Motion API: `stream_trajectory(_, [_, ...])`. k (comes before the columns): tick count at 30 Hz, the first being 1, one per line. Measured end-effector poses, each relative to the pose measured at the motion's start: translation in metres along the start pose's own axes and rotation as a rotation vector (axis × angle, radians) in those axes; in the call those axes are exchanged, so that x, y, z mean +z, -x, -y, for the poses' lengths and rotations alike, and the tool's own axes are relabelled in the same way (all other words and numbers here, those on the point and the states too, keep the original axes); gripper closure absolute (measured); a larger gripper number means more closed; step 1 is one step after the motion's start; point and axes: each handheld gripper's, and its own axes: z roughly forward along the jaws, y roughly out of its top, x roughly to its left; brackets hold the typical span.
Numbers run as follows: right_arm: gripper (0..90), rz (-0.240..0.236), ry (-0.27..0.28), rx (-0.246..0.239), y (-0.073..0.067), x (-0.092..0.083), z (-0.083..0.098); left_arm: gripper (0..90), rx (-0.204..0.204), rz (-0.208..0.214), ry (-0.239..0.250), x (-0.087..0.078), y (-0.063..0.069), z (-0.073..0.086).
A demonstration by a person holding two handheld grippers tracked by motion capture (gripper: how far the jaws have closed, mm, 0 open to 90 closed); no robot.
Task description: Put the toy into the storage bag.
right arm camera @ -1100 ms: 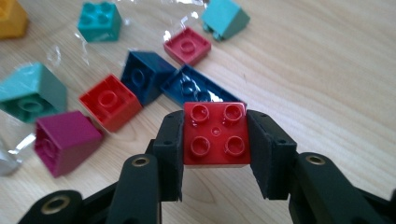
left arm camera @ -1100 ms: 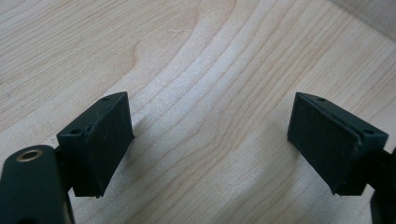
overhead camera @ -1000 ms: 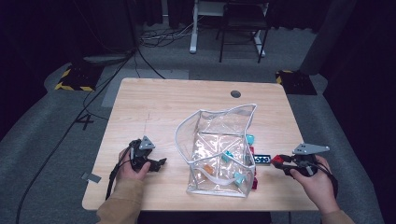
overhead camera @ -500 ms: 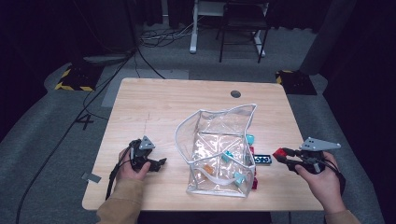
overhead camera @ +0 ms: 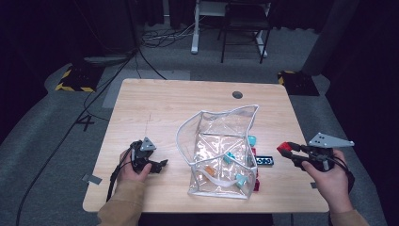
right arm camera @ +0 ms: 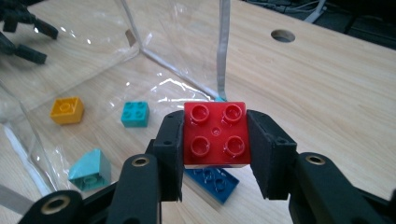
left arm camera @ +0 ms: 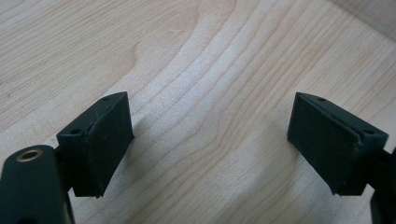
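Wooden table (overhead camera: 164,103), red brick (right arm camera: 215,134) clamped between the right hand-held gripper (right arm camera: 215,154) pads, left hand-held gripper (left arm camera: 210,144) wide open, empty.

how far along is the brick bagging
Done: an orange brick and some teal bricks already lie inside the clear bag. In hand: the right hand-held gripper holds a red brick beside the bag. Left: a blue brick on the table. The left hand-held gripper is open.

A light wooden table (overhead camera: 155,101) carries a clear plastic bag (overhead camera: 221,150) and a blue brick (overhead camera: 266,161) beside it.
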Motion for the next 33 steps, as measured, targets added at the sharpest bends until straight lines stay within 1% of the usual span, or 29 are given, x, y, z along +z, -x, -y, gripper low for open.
stream_trajectory(7, [59.4, -0.017, 0.042, -0.005, -0.002, -0.006, -0.016, 14.3, 0.002, -0.002, 0.001, 0.0, 0.0, 0.0])
stream_trajectory(9, [59.4, -0.031, 0.056, 0.002, -0.002, -0.007, -0.022, 14.3, 0.0, 0.0, 0.0, 0.0, 0.0, 0.0])
stream_trajectory(10, [59.4, -0.031, 0.056, 0.002, -0.002, -0.007, -0.022, 14.3, 0.0, 0.0, 0.0, 0.0, 0.0, 0.0])
stream_trajectory(11, [59.5, -0.03, 0.067, -0.003, -0.003, -0.009, -0.027, 14.3, 0.0, 0.0, 0.001, 0.0, 0.0, 0.0])
stream_trajectory(13, [59.4, -0.03, 0.072, -0.005, -0.004, -0.009, -0.029, 14.3, 0.002, -0.002, 0.001, 0.0, 0.0, 0.0])
stream_trajectory(15, [59.4, -0.032, 0.087, -0.013, -0.006, -0.011, -0.038, 14.3, 0.002, -0.002, 0.001, 0.0, 0.0, 0.0])
stream_trajectory(16, [59.4, -0.032, 0.087, -0.013, -0.006, -0.011, -0.038, 14.3, 0.002, -0.002, 0.001, 0.0, 0.0, 0.0])
stream_trajectory(19, [59.4, -0.073, 0.119, -0.008, -0.01, -0.011, -0.047, 14.3, 0.002, -0.003, 0.001, 0.0, 0.0, 0.0])
stream_trajectory(20, [59.4, -0.073, 0.119, -0.008, -0.01, -0.011, -0.047, 14.3, 0.002, -0.002, 0.001, 0.0, 0.0, 0.0])
stream_trajectory(23, [59.5, -0.087, 0.134, -0.011, -0.014, -0.011, -0.054, 14.3, 0.002, -0.003, 0.001, 0.0, 0.0, 0.0])
stream_trajectory(26, [59.5, -0.084, 0.147, -0.013, -0.019, -0.01, -0.063, 14.3, -0.001, 0.001, 0.0, 0.0, 0.0, 0.0])
stream_trajectory(28, [59.5, -0.093, 0.158, -0.013, -0.022, -0.009, -0.068, 14.3, 0.0, 0.0, 0.0, 0.0, 0.0, 0.0])
stream_trajectory(29, [59.5, -0.092, 0.164, -0.027, -0.023, -0.009, -0.07, 14.2, -0.001, 0.0, 0.0, 0.0, 0.0, 0.0])
stream_trajectory(31, [59.5, -0.084, 0.18, -0.078, -0.032, -0.007, -0.08, 14.1, -0.001, 0.0, 0.0, 0.0, 0.0, 0.0])
stream_trajectory(32, [59.5, -0.084, 0.18, -0.078, -0.032, -0.007, -0.08, 14.1, -0.002, 0.0, 0.0, 0.0, 0.0, 0.0])
stream_trajectory(33, [59.5, -0.085, 0.184, -0.088, -0.034, -0.006, -0.082, 14.1, -0.002, 0.0, 0.0, 0.0, 0.0, 0.0])
